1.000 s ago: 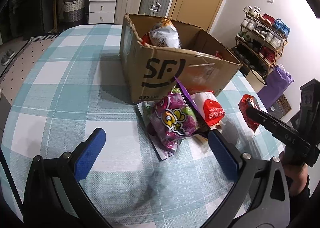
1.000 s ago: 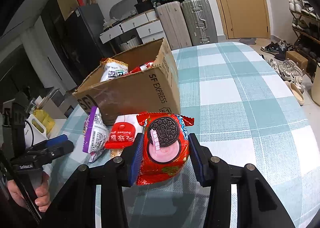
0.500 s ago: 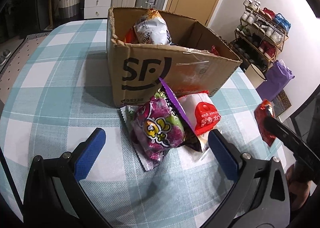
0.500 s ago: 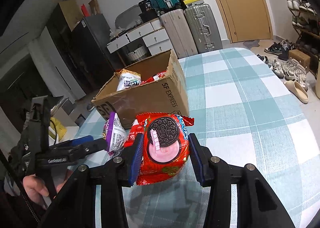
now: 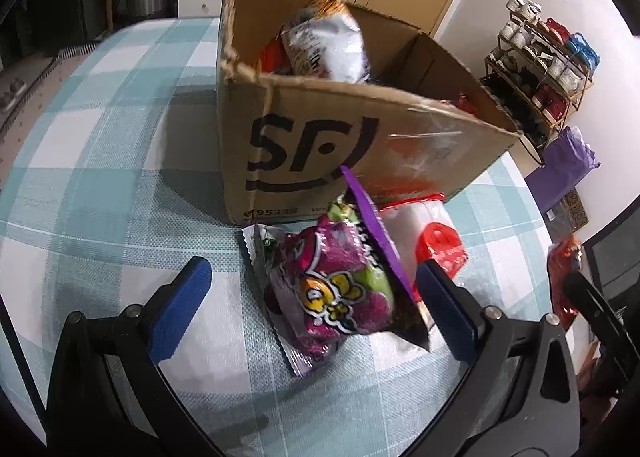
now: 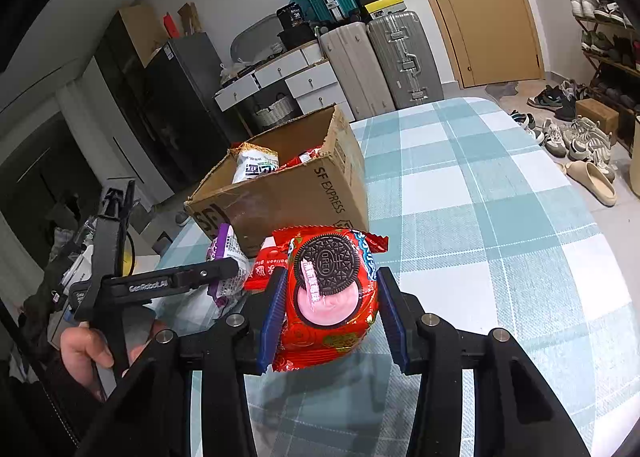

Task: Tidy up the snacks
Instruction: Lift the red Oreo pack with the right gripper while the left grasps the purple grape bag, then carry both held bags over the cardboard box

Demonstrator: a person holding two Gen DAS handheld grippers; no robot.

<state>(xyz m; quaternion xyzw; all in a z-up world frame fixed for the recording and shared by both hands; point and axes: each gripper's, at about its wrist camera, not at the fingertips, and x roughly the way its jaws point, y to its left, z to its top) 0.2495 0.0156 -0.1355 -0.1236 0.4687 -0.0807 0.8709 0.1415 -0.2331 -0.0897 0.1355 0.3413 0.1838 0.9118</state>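
An open cardboard box (image 5: 320,145) (image 6: 288,193) stands on the checked tablecloth with snack bags inside. In front of it lie a purple candy bag (image 5: 336,297) (image 6: 228,261) and a white and red packet (image 5: 436,245) (image 6: 266,265). My left gripper (image 5: 312,309) is open and low over the table, its blue pads on either side of the purple bag and not touching it. My right gripper (image 6: 334,311) is shut on a red Oreo pack (image 6: 332,297) (image 5: 564,273), held above the table to the right of the box.
The checked table (image 6: 500,217) reaches far to the right of the box. Suitcases (image 6: 380,57) and white drawers (image 6: 304,77) stand behind it, with a shoe rack (image 5: 540,69) and loose shoes (image 6: 580,137) on the floor. A hand (image 6: 84,349) holds the left gripper's handle.
The left gripper came forward and down, so the purple bag now lies between its open fingers. The right gripper moved a little with the Oreo pack still in it.
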